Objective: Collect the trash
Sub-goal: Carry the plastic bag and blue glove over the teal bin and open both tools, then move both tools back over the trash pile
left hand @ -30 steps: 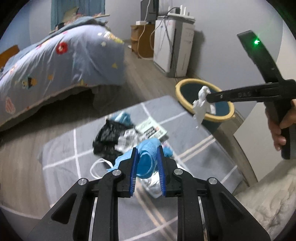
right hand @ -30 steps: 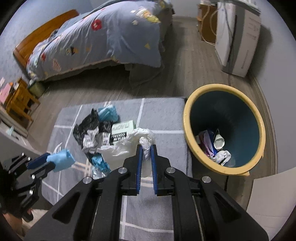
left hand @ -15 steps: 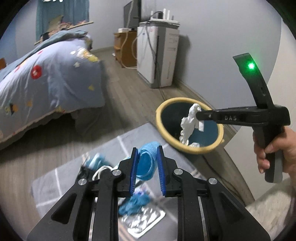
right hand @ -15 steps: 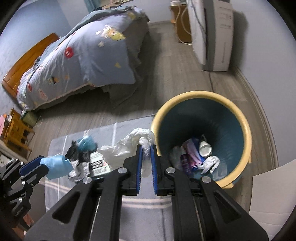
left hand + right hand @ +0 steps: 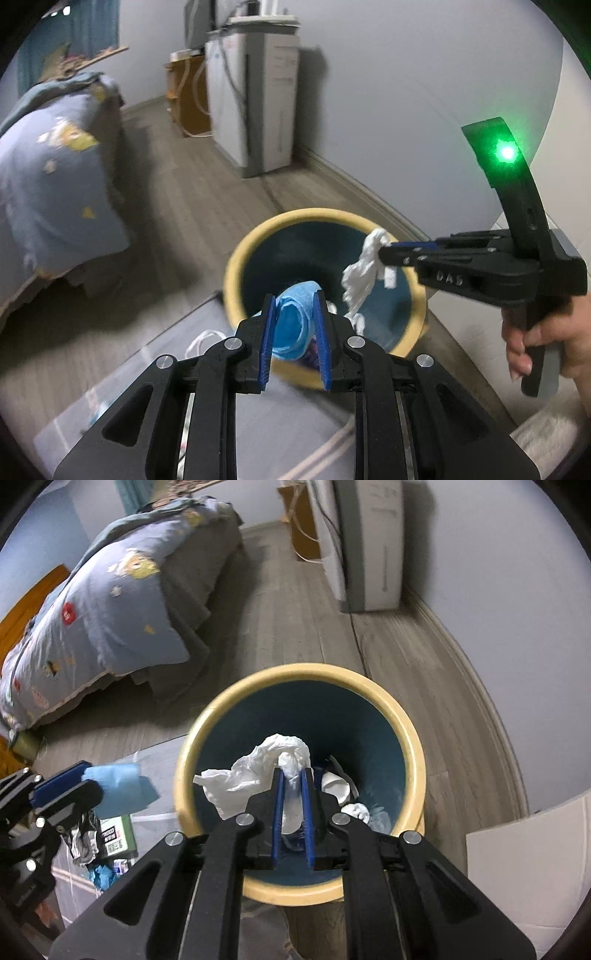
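bin: 1 | right gripper pinching white tissue | left gripper pinching blue cloth

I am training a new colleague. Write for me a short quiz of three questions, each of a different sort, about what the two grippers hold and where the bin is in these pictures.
1. True or false: the right gripper holds white crumpled paper above the mouth of the bin.
2. Multiple choice: what is clamped in the left gripper? A) a black bag B) a blue rolled cloth C) a green box
3. Fill in: the rim of the bin is ____ and its inside is dark blue.

Key: 1 true. 2 B. 3 yellow.
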{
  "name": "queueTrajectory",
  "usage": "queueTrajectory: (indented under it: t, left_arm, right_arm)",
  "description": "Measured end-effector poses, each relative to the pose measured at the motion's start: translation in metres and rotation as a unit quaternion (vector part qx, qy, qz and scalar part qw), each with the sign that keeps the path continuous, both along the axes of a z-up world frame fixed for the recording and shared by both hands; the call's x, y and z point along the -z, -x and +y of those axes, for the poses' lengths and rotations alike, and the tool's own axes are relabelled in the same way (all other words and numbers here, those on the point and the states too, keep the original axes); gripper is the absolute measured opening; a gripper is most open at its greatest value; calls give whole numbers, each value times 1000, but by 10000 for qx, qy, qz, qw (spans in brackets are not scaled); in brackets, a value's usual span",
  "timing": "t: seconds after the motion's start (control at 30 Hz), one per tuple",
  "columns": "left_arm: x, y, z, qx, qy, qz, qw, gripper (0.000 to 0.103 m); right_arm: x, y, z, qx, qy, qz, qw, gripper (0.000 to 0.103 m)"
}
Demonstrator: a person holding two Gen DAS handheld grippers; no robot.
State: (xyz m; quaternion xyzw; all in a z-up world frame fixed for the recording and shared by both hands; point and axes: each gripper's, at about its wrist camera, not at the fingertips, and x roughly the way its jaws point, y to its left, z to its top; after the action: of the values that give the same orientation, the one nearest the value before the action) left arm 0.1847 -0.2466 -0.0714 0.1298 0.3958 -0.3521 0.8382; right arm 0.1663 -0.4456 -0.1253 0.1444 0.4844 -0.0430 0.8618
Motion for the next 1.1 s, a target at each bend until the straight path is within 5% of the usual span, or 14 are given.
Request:
queueTrajectory:
  t: [0.47, 0.63, 0.7, 0.77, 0.9, 1.1]
  left_arm:
    - [68, -36, -53, 238, -157, 399, 9988, 22]
    - [68, -43, -46, 98, 40, 409, 9991, 61]
    - [67, -40, -43, 98, 22, 355, 9993, 64]
    - [66, -38, -39, 82, -48, 321, 9994, 67]
    - [57, -31, -19, -109, -67, 257, 9996, 78]
    - [31, -14, 32, -585, -171, 139, 9980, 90]
  right_arm:
    - [48, -11, -39, 278, -77, 448, 9986, 9]
    - [53, -16, -40, 290, -86, 466, 9985, 11]
    - [51, -15, -39, 328, -52, 457, 9984, 18]
    - [51, -14, -39, 359, -25, 441, 9984, 39]
    - [42, -13, -38, 397, -30, 346, 9986, 52]
    - [15, -7, -30, 436, -18, 129, 9990, 91]
